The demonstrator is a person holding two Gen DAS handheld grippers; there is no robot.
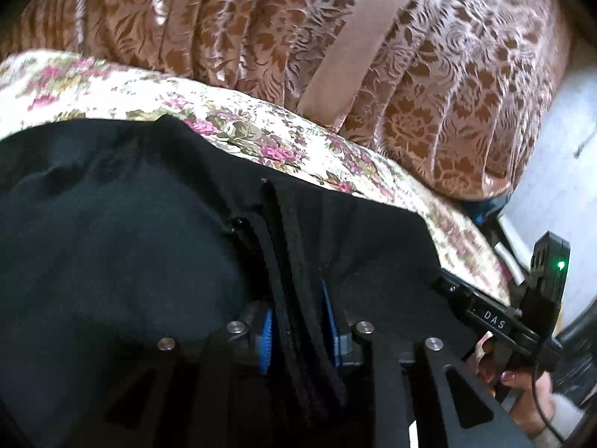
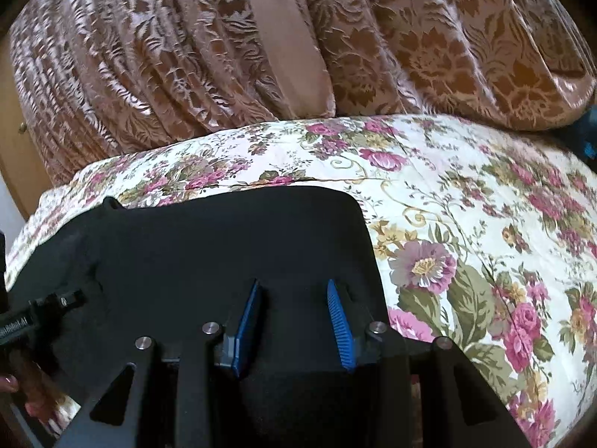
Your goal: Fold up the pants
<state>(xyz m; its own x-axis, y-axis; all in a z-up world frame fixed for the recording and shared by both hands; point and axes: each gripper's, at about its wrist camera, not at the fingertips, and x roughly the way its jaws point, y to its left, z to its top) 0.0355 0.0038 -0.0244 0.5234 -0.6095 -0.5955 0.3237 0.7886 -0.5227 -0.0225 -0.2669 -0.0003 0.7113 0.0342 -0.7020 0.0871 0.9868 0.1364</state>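
Note:
Black pants [image 1: 112, 224] lie on a floral bedspread [image 1: 261, 138]. My left gripper [image 1: 298, 328] is shut on the pants, with a thick seamed band of the black cloth pinched between its blue pads [image 1: 265, 339]. In the right wrist view the pants [image 2: 205, 242] spread out ahead, with one corner at the upper right. My right gripper [image 2: 294, 328] is shut on the pants too: black cloth fills the gap between its blue pads [image 2: 341, 330] and runs back between the fingers.
Brown brocade cushions [image 2: 186, 56] rise along the far side of the bedspread [image 2: 466, 224]. A hand [image 1: 522, 384] holds the other tool's black body [image 1: 492, 319] at the right. A pale wall [image 1: 559, 149] lies beyond the bed's edge, and wooden furniture [image 2: 15, 149] stands at the left.

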